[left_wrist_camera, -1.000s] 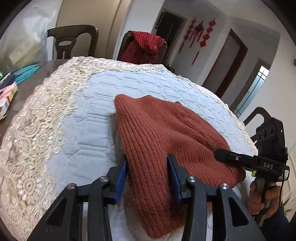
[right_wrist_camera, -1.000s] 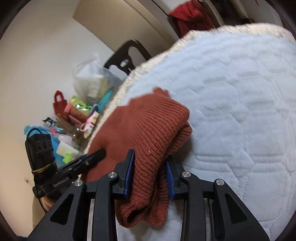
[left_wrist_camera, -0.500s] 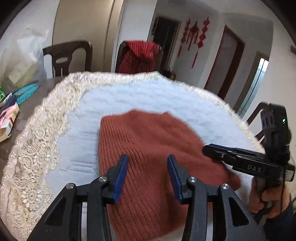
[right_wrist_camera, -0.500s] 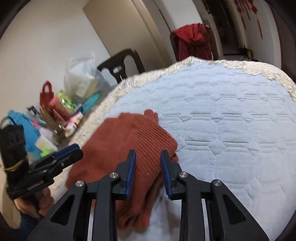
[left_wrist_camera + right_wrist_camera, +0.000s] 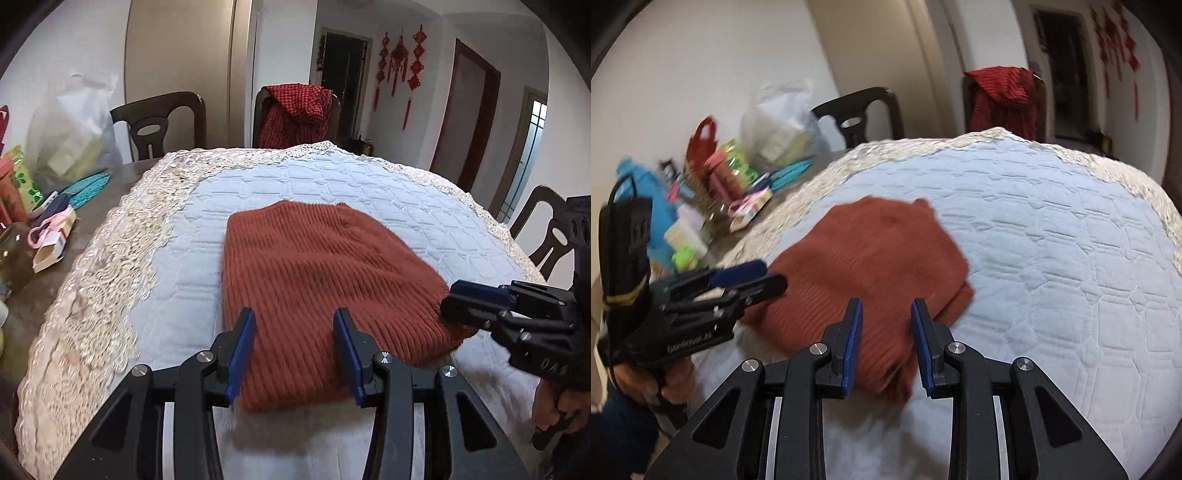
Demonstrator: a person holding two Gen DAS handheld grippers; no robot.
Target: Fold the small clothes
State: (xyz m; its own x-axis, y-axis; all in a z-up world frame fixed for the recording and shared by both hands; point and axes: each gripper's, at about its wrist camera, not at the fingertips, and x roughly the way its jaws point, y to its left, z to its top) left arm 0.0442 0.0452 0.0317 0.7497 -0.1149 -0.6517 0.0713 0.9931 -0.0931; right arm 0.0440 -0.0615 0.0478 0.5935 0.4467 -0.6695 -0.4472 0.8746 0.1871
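Sweater (image 5: 317,280): rust ribbed knit, folded, frame centre.
Cloth (image 5: 207,236): pale quilted, lace-edged.
Left gripper (image 5: 294,334): blue pads apart, empty.
Right gripper (image 5: 886,332): apart, empty.

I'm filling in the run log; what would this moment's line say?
sweater: folded, flat on quilt | left gripper: open, above near edge | right gripper: open, holds nothing | phase: fold laid down

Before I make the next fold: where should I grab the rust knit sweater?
Probably the near hem of the sweater, approached low from the near side by the left gripper. It lies flat on the quilted cloth, and that edge sits between the open fingers.
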